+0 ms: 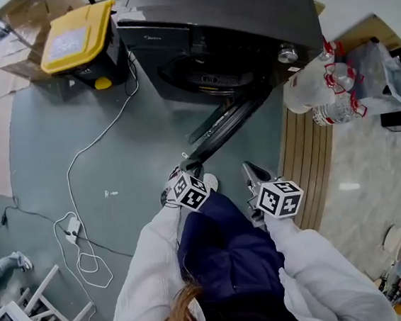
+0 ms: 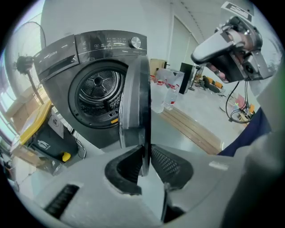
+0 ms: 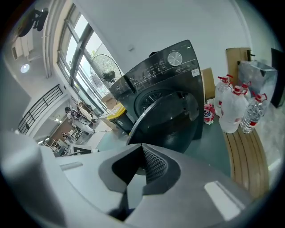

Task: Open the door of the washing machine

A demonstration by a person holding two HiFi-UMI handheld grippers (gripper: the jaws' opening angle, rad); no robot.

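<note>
The dark front-loading washing machine [image 1: 209,41] stands ahead of me with its round door [image 1: 222,125] swung out toward me. In the left gripper view the door [image 2: 133,102] is seen edge-on, and the drum [image 2: 100,91] shows behind it. My left gripper [image 1: 189,169] is shut on the door's free edge, which runs down between its pads [image 2: 167,162]. To the right of the door, my right gripper [image 1: 248,169] hangs apart from it. In its own view the right gripper [image 3: 142,153] has its jaws together with nothing in them, and the door [image 3: 164,120] lies beyond.
A yellow-lidded bin [image 1: 77,37] stands left of the machine. A white cable [image 1: 81,176] loops over the grey floor on the left. Large water bottles [image 1: 321,90] and a slatted wooden board [image 1: 307,159] are on the right. A white frame [image 1: 31,309] sits at lower left.
</note>
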